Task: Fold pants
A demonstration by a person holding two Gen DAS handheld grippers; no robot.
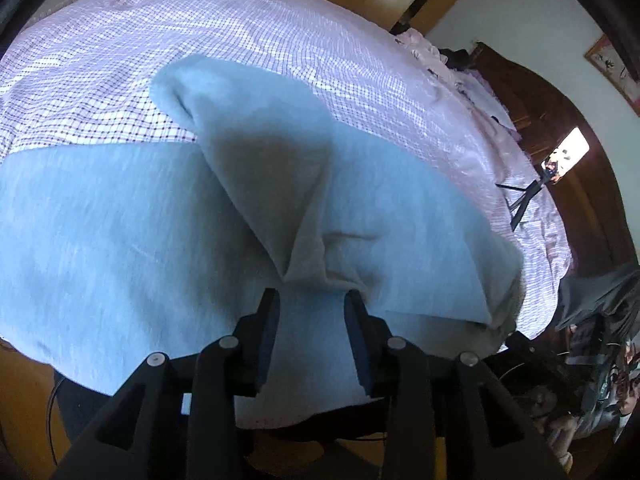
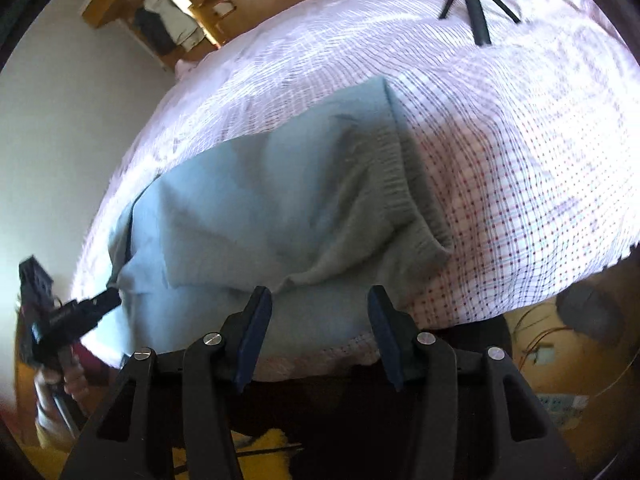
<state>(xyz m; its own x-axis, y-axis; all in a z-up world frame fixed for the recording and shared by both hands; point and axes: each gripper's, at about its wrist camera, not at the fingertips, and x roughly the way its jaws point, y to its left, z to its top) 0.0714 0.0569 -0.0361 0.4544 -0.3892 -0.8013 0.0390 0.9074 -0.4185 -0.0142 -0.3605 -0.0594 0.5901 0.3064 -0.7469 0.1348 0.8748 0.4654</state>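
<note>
Left claw [image 1: 311, 300]: jaws apart, gripping nothing, fleece just ahead.
Right claw [image 2: 320, 300]: jaws apart, empty, over the near hem.
Pants [image 1: 120, 220]: blue fleece on the bed [image 1: 100, 40], partly folded.
Handling: likely soft, light, floppy; pinch doubled edges.
Axis: runs across the bed's near edge.

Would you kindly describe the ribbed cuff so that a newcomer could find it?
Start at the checked bedsheet, then find the light blue pants lying on it. The cuff is their grey-green end towards the sheet's bare part, knitted in ridges unlike the smooth blue fabric.
</note>
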